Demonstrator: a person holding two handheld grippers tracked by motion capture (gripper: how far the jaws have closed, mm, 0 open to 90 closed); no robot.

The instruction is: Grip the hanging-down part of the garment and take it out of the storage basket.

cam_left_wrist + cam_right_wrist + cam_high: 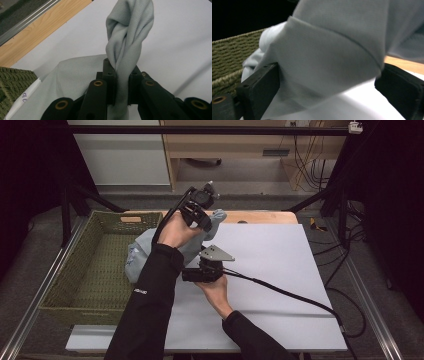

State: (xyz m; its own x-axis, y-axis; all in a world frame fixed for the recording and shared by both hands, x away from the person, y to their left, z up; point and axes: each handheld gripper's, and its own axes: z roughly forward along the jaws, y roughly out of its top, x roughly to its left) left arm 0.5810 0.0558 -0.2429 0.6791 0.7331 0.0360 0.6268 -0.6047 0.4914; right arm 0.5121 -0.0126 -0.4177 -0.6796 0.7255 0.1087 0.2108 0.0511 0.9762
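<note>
A pale grey cloth (138, 254) hangs bunched over the white table sheet (280, 270), beside the basket. My left gripper (206, 222) is raised at the far side of the table and is shut on a twisted fold of the cloth (127, 32), which rises between its jaws (121, 72). My right gripper (186, 276) lies low and points left at the lower part of the cloth. In the right gripper view its jaws stand wide apart, open, with a broad fold of the cloth (324, 52) between them (328, 75). The left fingertip (265, 77) lies against the fabric.
A green woven basket (65, 270) stands at the left of the table, and its rim (232, 55) is just behind the cloth. Bare wooden tabletop (37, 35) shows beyond the sheet's far edge. The right gripper's cable (285, 295) trails across the sheet to the right.
</note>
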